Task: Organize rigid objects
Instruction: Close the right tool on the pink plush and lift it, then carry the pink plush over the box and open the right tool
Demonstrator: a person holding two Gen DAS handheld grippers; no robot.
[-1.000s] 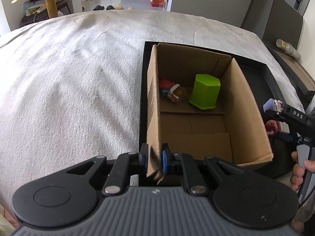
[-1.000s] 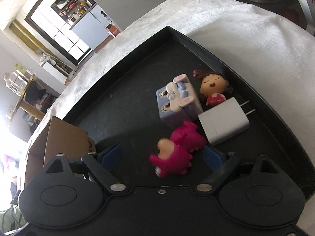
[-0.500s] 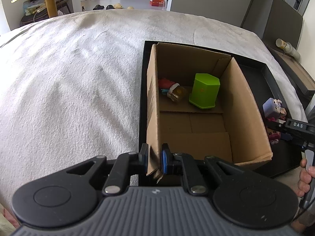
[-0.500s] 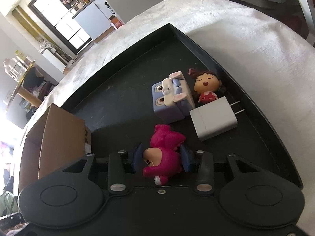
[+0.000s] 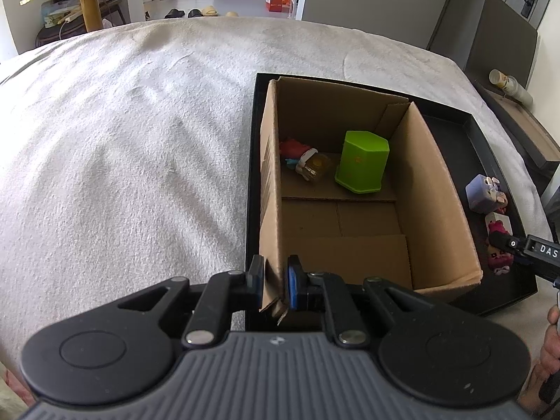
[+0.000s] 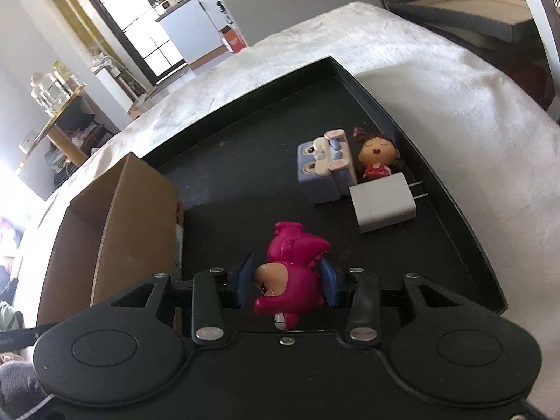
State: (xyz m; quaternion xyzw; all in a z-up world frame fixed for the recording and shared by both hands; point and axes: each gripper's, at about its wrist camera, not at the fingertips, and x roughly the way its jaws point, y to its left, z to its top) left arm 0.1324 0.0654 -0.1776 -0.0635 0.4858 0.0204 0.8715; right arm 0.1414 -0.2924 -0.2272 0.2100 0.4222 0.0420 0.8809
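Observation:
My left gripper [image 5: 274,283] is shut on the near left corner of the cardboard box [image 5: 434,189], which stands in a black tray [image 5: 465,133]. Inside the box are a green container [image 5: 362,162] and a small red toy with a jar [image 5: 304,159]. My right gripper [image 6: 287,280] is shut on a magenta toy figure [image 6: 292,262] and holds it above the tray floor [image 6: 245,175], right of the box [image 6: 119,224]. On the tray lie a purple cube toy [image 6: 323,168], a doll with a red dress [image 6: 378,154] and a white charger [image 6: 383,201].
The tray sits on a white fuzzy bed cover [image 5: 122,140]. A dark bedside shelf [image 6: 472,17] with a cup is at the far right. The right gripper and the magenta toy [image 5: 498,245] show at the right edge of the left wrist view.
My right gripper closed on the magenta toy and has lifted it up and back from the other toys. The left gripper kept its hold on the box corner.

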